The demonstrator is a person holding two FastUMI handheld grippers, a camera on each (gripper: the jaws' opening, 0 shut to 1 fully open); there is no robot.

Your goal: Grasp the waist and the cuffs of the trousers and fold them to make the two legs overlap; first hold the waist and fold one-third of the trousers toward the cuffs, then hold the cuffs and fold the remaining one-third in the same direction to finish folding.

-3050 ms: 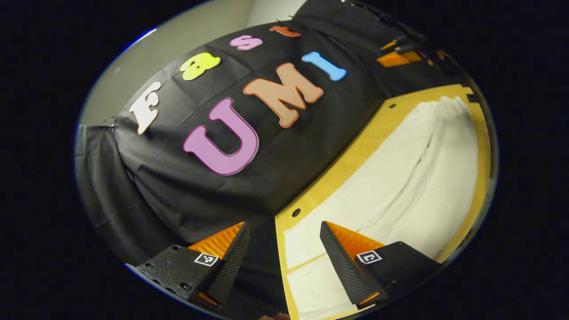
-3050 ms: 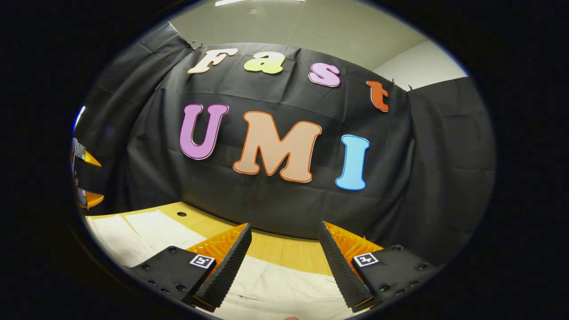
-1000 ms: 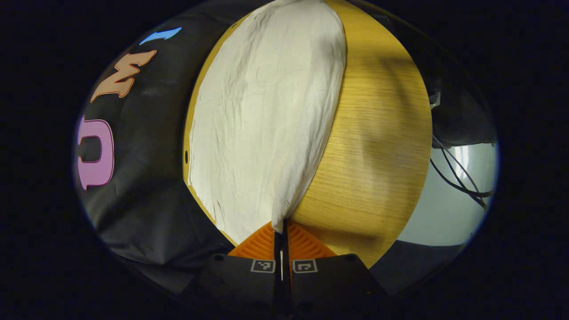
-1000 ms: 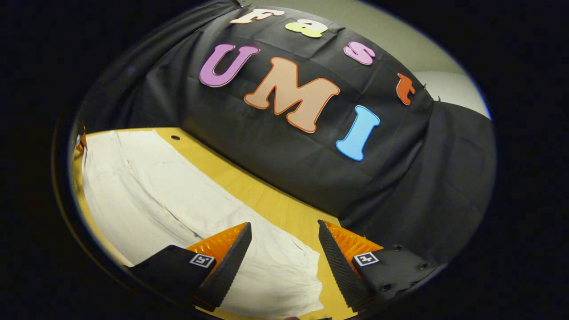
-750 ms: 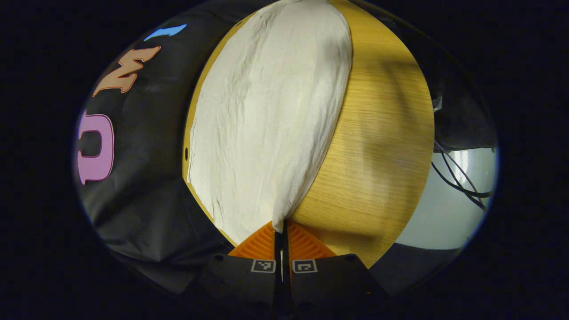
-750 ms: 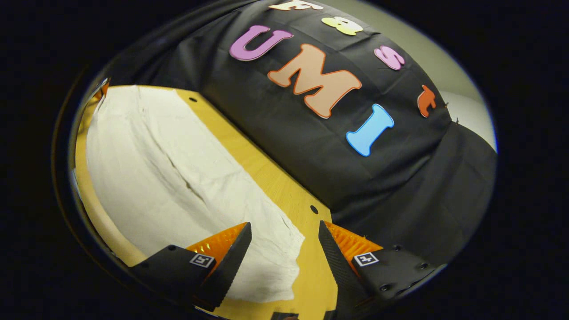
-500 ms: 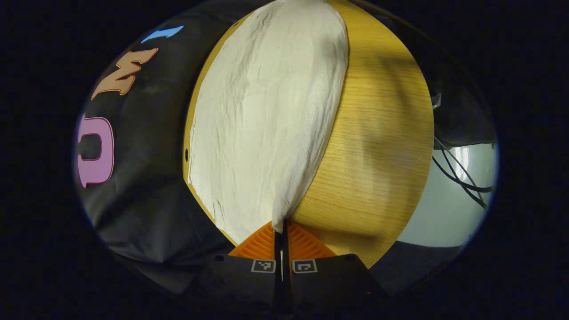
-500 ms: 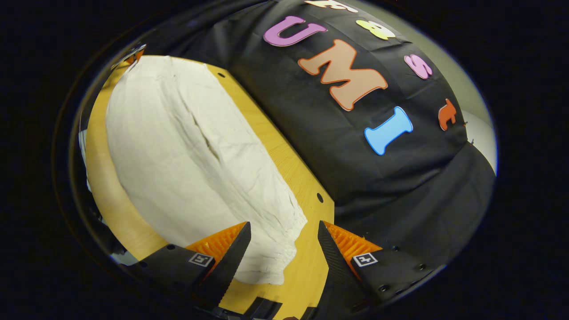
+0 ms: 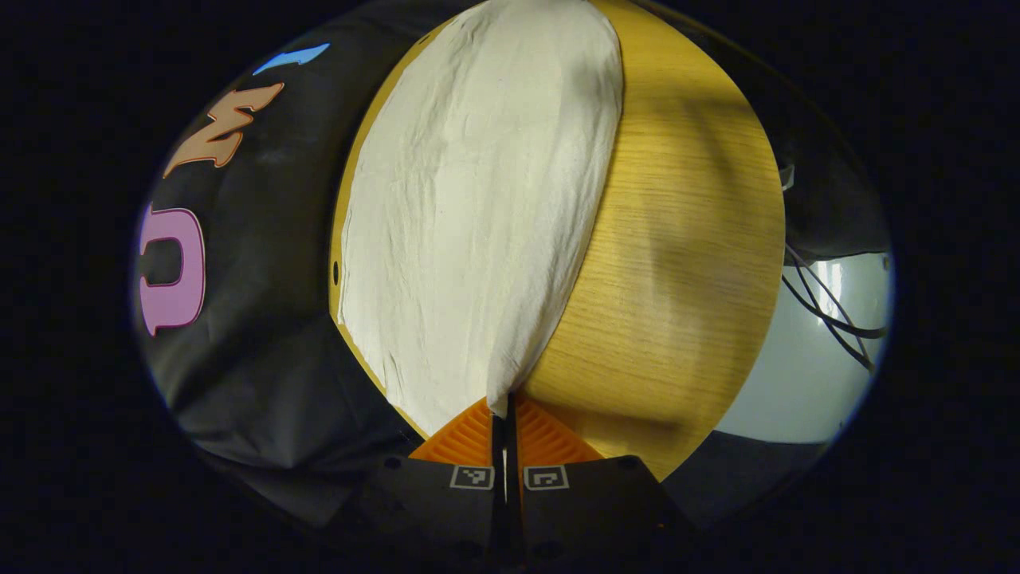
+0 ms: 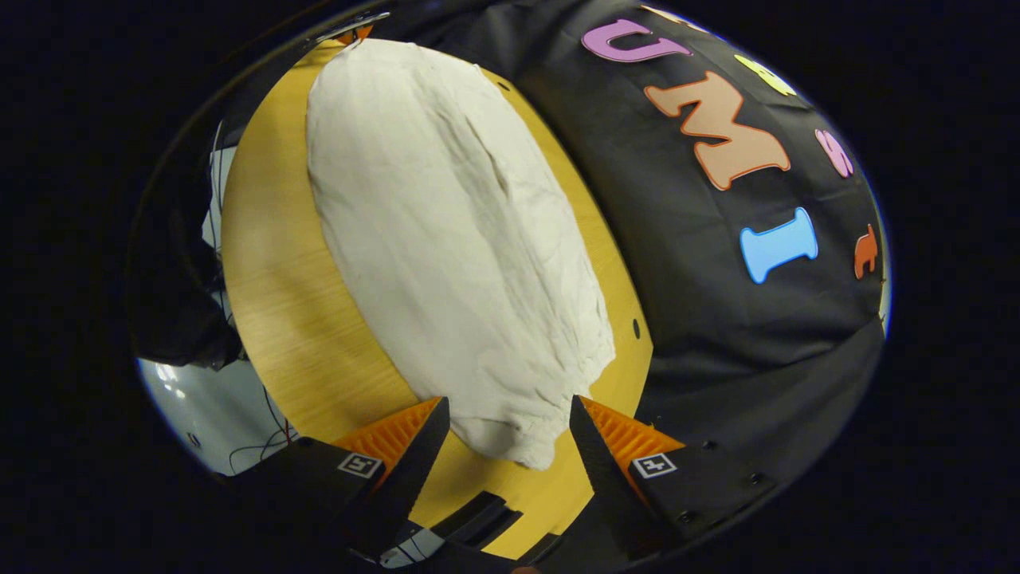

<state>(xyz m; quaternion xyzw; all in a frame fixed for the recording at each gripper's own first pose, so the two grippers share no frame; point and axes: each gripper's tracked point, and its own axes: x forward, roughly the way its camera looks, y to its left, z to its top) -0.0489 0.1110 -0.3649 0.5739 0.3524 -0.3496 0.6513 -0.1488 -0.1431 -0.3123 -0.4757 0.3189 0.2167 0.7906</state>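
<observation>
Item: trousers [image 9: 478, 207], pale cream cloth, lying lengthwise along the wooden bench [image 9: 677, 263], running from one end to the other beside the black booth wall [image 10: 717, 303]; the legs appear to lie together or nearly so, though I cannot tell from the creases how exactly they overlap. Item: my left gripper [image 9: 502, 410], jaws clenched on a near corner of the cloth, which rises in a taut ridge straight out from the closed tips. Whether that corner is the waist or a cuff I cannot tell. Item: my right gripper [image 10: 510, 426], jaws released and spread, poised over the opposite end of the trousers [image 10: 454, 239], with the rounded end edge of the cloth lying between the two fingers but not yet pinched. Item: loose cables [image 9: 829, 311] hanging off the far side of the bench, well apart from the cloth. Step in hand, as I judge it: securing the second end so both ends are held before the fold. Handling notes: I should lower the right jaws until the end edge sits well between them, taking every layer at that corner and not the top one alone, then close firmly. The grip should match the left one, on the same long edge, so the cloth lifts evenly. The lift should be low and level, with light tension between my two hands, so the cloth does not sag or twist as it goes over. Risk: a shallow bite may slip and let one layer fall away.
</observation>
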